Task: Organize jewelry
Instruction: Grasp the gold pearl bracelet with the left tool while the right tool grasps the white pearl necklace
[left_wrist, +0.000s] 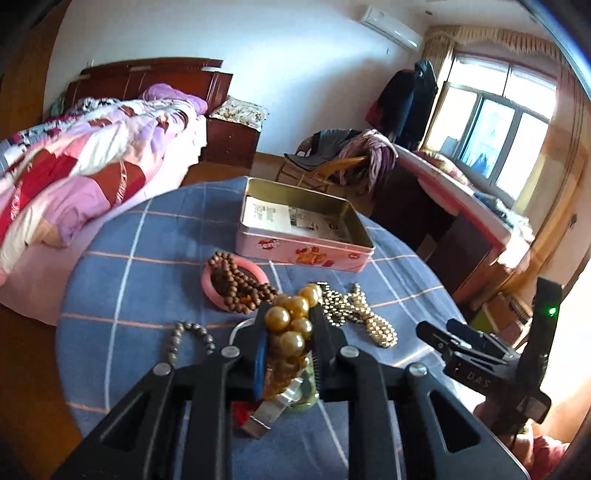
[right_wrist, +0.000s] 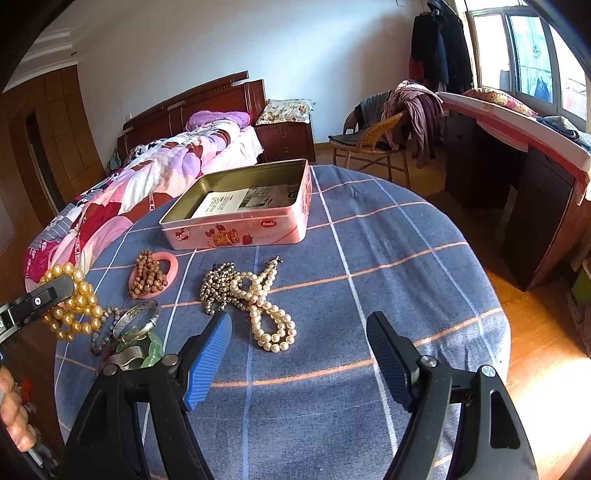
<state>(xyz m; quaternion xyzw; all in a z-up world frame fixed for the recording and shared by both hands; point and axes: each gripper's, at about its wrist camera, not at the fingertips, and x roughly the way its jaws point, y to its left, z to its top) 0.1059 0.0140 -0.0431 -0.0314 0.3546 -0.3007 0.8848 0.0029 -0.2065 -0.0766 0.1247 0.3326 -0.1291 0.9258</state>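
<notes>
A bedroom: behind the pink tin (right_wrist: 236, 225) stand a bed (right_wrist: 155, 173) under a pink patchwork quilt, a dark wooden nightstand (right_wrist: 286, 142), a wicker chair (right_wrist: 373, 147) draped with clothes, and a desk (right_wrist: 517, 162) under the bright window (right_wrist: 532, 48); an air conditioner (left_wrist: 391, 26) hangs high on the wall.

The tin sits open at the far side of a round table under a blue checked cloth (right_wrist: 388, 277). It is printed with strawberries, and a small red oval label on its side cannot be read for certain. A printed paper sheet (right_wrist: 236, 201) lies flat inside; its text is too small to read.

Just in front of the tin lies a pink ring (right_wrist: 168, 271) with a brown wooden bead strand (right_wrist: 147, 277) heaped across it. Beside that, toward the table's middle, a white pearl necklace (right_wrist: 269, 314) tangles with a small metal bead chain (right_wrist: 218, 286). Farther from the tin, near the table edge, a silver bangle (right_wrist: 138, 317), green glass pieces (right_wrist: 151, 349) and a grey bead bracelet (left_wrist: 190, 338) cluster together.

Your left gripper (left_wrist: 290, 328) is clamped on a gold pearl necklace (left_wrist: 290, 325), held above that cluster, well short of the tin. Your right gripper (right_wrist: 299, 332) stands wide apart with nothing in it, over bare cloth near the white pearls; seen from the left wrist, its body carries the letters "DAS".
</notes>
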